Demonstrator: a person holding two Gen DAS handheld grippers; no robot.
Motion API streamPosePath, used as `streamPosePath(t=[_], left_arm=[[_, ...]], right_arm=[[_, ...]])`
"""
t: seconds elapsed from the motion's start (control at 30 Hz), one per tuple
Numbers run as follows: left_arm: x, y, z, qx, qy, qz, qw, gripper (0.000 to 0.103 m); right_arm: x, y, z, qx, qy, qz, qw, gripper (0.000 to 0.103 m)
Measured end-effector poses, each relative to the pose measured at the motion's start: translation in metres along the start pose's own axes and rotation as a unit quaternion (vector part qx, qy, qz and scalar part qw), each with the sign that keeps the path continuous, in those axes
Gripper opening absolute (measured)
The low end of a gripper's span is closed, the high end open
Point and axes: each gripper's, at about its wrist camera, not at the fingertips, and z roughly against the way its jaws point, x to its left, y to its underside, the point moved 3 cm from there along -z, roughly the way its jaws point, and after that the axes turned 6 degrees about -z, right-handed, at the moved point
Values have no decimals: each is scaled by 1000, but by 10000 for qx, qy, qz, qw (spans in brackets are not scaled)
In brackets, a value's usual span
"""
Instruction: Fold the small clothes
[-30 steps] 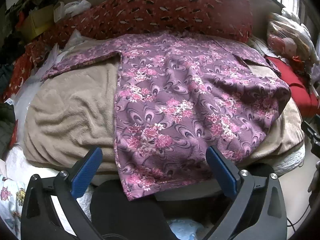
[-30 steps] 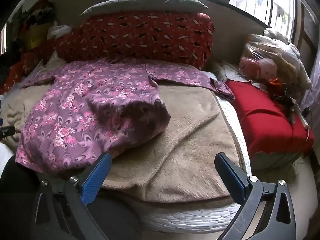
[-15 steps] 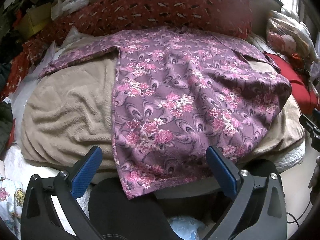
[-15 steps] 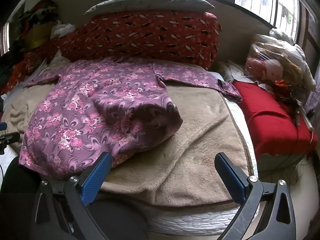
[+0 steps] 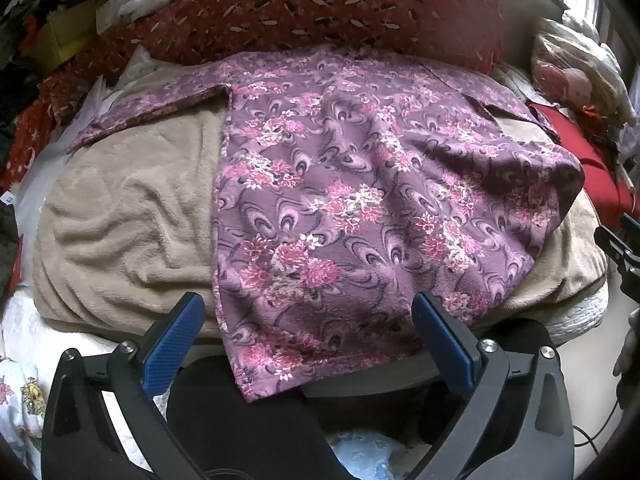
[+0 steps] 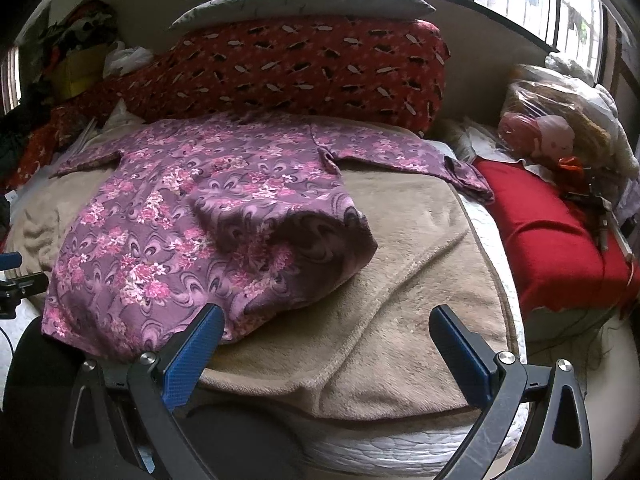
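Note:
A purple flowered top [image 5: 352, 200] [image 6: 200, 216] lies spread on a beige blanket [image 5: 128, 216] [image 6: 400, 280] on the bed, both sleeves out to the sides. Its near right corner is rumpled and folded over, and its hem hangs over the bed's front edge. My left gripper [image 5: 308, 324] is open just short of the hem, nothing between its blue pads. My right gripper [image 6: 326, 338] is open too, over the blanket right of the top's rumpled corner, with its left pad [image 6: 192, 356] close to the cloth.
A long red patterned bolster [image 6: 304, 68] and a grey pillow [image 6: 300, 0] lie at the head of the bed. A red cushion [image 6: 552, 236] and plastic bags [image 6: 560, 120] crowd the right side. Clutter piles at the far left [image 5: 60, 32]. Dark trousers [image 5: 248, 420] show below.
Both grippers have moved forward toward the bed, so the top looks larger and nearer. Both stay open.

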Motion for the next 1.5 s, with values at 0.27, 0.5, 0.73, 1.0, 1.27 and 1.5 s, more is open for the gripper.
streamPosePath(t=[0.27, 0.5, 0.73, 1.0, 1.27, 1.5], left_arm=[[-1, -1, -3, 54, -2, -1, 10000, 103], [-3, 0, -6, 77, -9, -3, 10000, 103], [-1, -1, -10, 122, -5, 37, 9999, 103], [11, -2, -16, 296, 55, 202, 9993, 103], [89, -1, -27, 653, 28, 1345, 9888, 103], [83, 21, -61, 1427, 853, 1601, 9730, 103]], right_arm=[[1, 0, -6, 97, -116, -51, 9999, 103], [2, -3, -10, 146, -226, -68, 9996, 102], [6, -5, -16, 226, -276, -43, 9994, 102], [4, -10, -22, 268, -333, -110, 9990, 102], [-28, -27, -35, 339, -527, -803, 9948, 102], [-44, -42, -75, 648, -1154, -1343, 9821, 103]])
